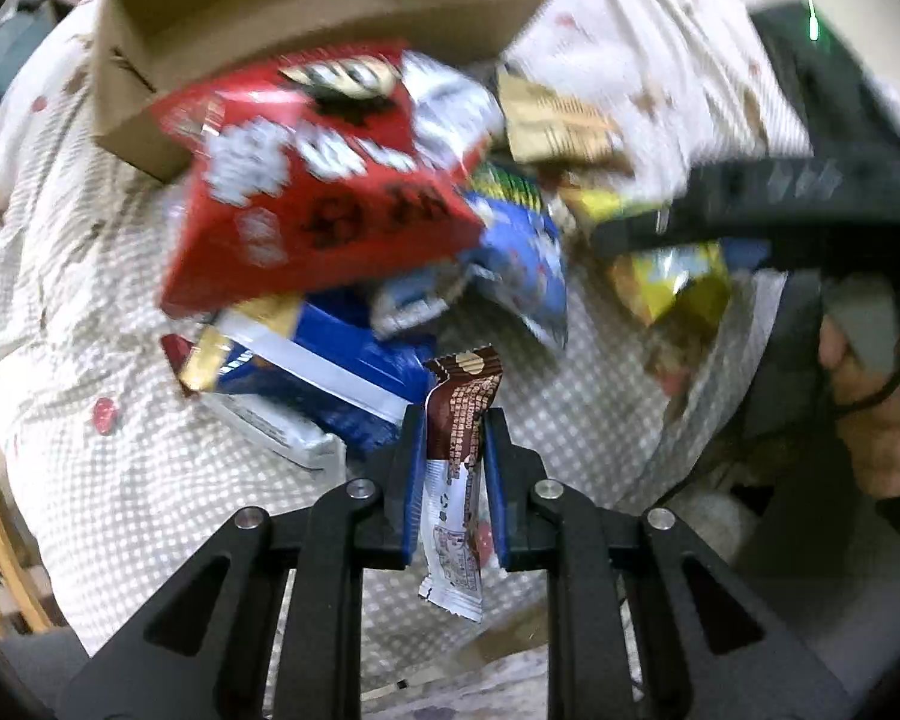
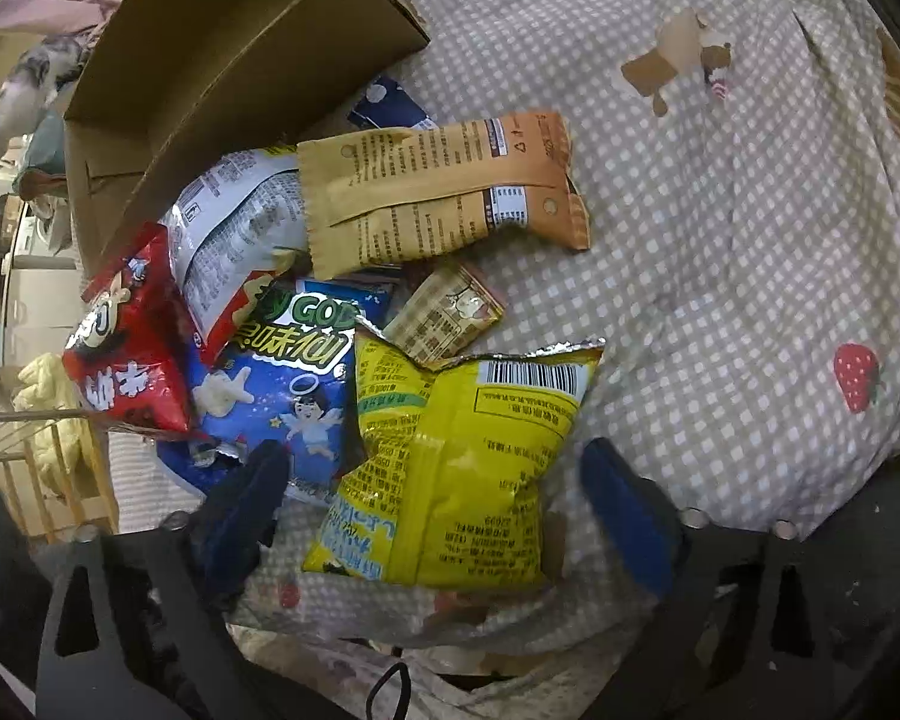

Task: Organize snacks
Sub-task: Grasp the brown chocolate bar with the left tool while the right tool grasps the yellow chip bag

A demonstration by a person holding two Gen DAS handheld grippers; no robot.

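- A pile of snack packets is seen lying on a checked bedspread (image 2: 720,252) printed with strawberries and small dogs.
- An open cardboard box (image 2: 210,60) is seen at the far edge of the pile, tipped so that its inside faces the cameras; several packets touch its lower edge.
- In the left wrist view, the left gripper (image 1: 453,420) is closed on a slim brown and white snack bar (image 1: 459,450), which is pinched between the blue pads and held upright, its brown end sticking up past the fingertips.
- Just beyond that bar, a red snack bag (image 1: 324,180) with white and black lettering is seen blurred, overlapping the front of the box; blue and white packets (image 1: 342,372) lie under it.
- The right gripper (image 2: 432,480) is seen from its own camera with its blue pads spread wide on either side of a yellow crinkled bag (image 2: 450,462); the pads are not pressed against it.
- The yellow bag lies back side up, with a barcode at its top edge.
- A blue bag with a cartoon angel (image 2: 282,384) lies just left of the yellow bag, partly under it.
- A long tan packet (image 2: 444,192) lies across the top of the pile, over a silver bag (image 2: 228,228).
- A small tan checked sachet (image 2: 450,312) lies between the tan packet and the yellow bag.
- In the left wrist view, a hand (image 1: 870,408) is seen at the right edge, wrapped around a black handle.
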